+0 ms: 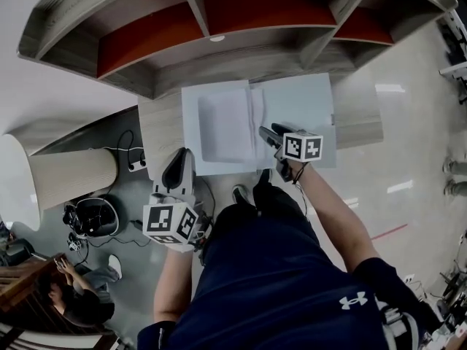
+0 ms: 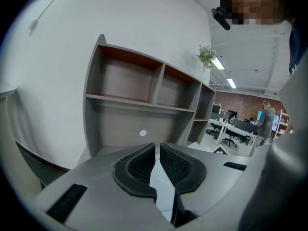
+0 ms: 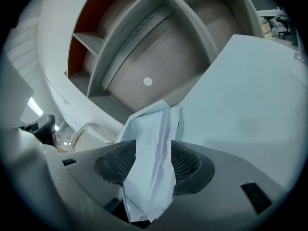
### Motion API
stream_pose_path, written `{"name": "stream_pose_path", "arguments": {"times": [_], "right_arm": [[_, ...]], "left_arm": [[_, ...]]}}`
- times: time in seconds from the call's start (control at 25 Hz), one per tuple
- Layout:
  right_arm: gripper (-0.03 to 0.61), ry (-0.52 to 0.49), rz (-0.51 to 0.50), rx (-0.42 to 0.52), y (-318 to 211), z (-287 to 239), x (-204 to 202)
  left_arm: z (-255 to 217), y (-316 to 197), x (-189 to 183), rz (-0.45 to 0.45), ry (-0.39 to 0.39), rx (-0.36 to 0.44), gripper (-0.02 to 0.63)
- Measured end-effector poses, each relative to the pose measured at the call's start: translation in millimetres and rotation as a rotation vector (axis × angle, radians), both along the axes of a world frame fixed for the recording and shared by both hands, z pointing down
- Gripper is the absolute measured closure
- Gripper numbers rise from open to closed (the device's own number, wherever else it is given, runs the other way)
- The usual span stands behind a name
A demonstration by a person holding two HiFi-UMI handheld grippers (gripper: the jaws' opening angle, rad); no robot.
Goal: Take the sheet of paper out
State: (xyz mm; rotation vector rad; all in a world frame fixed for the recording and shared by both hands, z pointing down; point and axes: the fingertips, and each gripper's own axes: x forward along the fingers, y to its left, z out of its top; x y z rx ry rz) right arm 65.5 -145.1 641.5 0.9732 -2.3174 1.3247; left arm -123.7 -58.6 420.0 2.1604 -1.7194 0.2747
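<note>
White crumpled sheet of paper (image 3: 153, 148) lies between jaws of right gripper (image 1: 268, 134), long axis running along jaws toward far shelf unit (image 1: 219, 28). Jaws apart, not clamping. Sheet lies over flat white papers (image 1: 219, 126) on desk (image 1: 357, 122). Left gripper (image 2: 157, 147) pinched together, empty, at near-left desk edge, farther from sheet.

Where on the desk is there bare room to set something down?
Bare wood shows on the desk right of the white sheets, and in a narrower strip along their left edge. The middle is crowded: sheets under the right gripper.
</note>
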Motion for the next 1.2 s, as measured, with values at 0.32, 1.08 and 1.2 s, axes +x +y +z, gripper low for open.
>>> {"name": "stream_pose_path", "arguments": {"times": [0.32, 1.08, 1.2], "right_arm": [[0.364, 0.084, 0.025, -0.04, -24, 33, -16], [0.331, 0.233, 0.095, -0.06, -31, 59, -31], [0.331, 0.224, 0.081, -0.084, -27, 60, -42]], "left_arm": [[15, -8, -4, -0.06, 0.011, -0.042, 0.571], [34, -28, -49, 0.01, 0.094, -0.072, 0.571], [37, -27, -59, 0.011, 0.106, -0.08, 0.571]]}}
